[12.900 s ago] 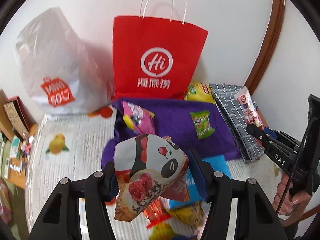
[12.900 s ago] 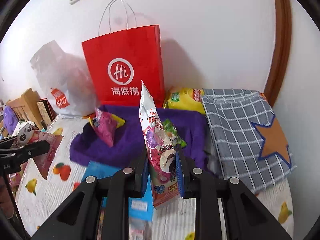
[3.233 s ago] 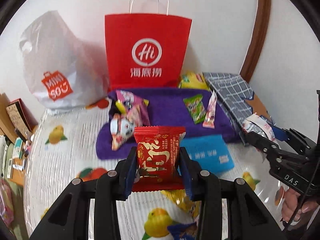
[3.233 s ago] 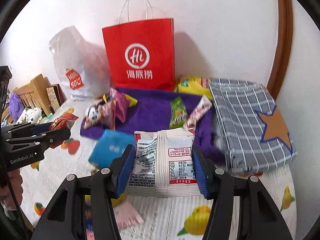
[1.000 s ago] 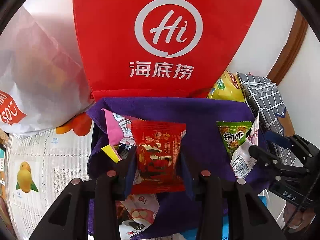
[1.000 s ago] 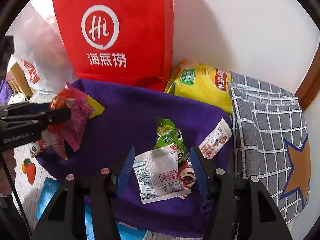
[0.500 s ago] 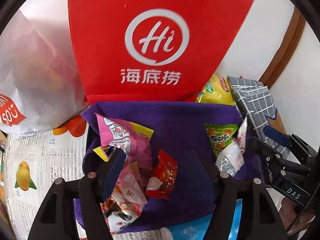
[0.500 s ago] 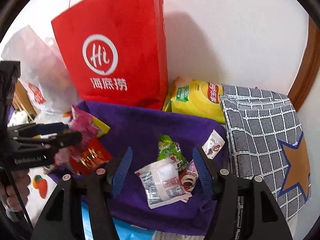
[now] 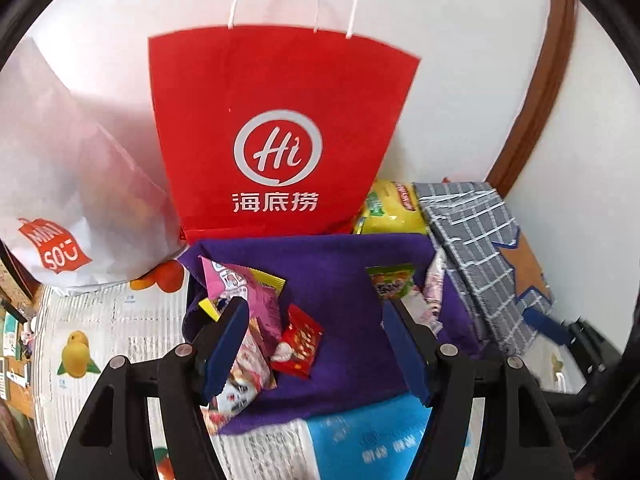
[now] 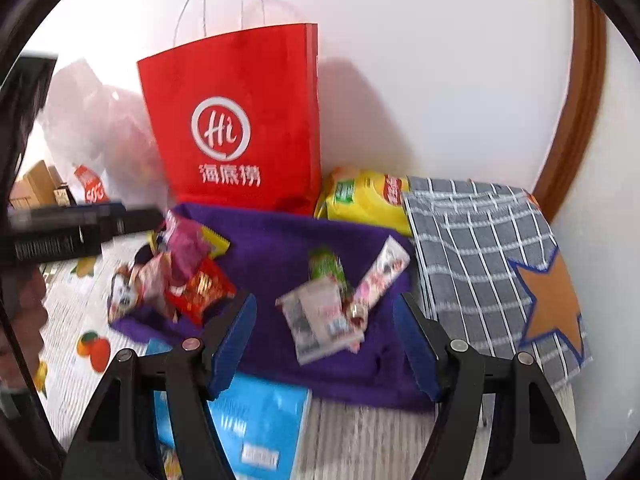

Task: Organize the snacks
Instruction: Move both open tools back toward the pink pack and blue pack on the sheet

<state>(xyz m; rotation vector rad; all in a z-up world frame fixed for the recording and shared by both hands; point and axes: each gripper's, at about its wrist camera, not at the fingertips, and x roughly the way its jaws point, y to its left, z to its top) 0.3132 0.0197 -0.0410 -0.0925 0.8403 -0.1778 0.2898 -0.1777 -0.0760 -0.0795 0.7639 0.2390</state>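
Both tongs spread and empty now, left gripper (image 9: 314,344) parted from the red packet (image 9: 298,340) dropped onto the purple cloth (image 9: 332,272) beside the pink bags (image 9: 244,284), right gripper (image 10: 326,344) just opening off the white packet (image 10: 320,320), farther back, the green packet (image 10: 328,264) blurred, the yellow bag (image 10: 360,196) half hidden.

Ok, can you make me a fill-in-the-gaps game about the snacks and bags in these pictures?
1. The snacks lie on a ____ cloth.
2. The tall paper bag at the wall is ____.
3. The grey checked cloth has an orange ____ on it.
4. The left tool holds ____.

Missing words: purple; red; star; nothing
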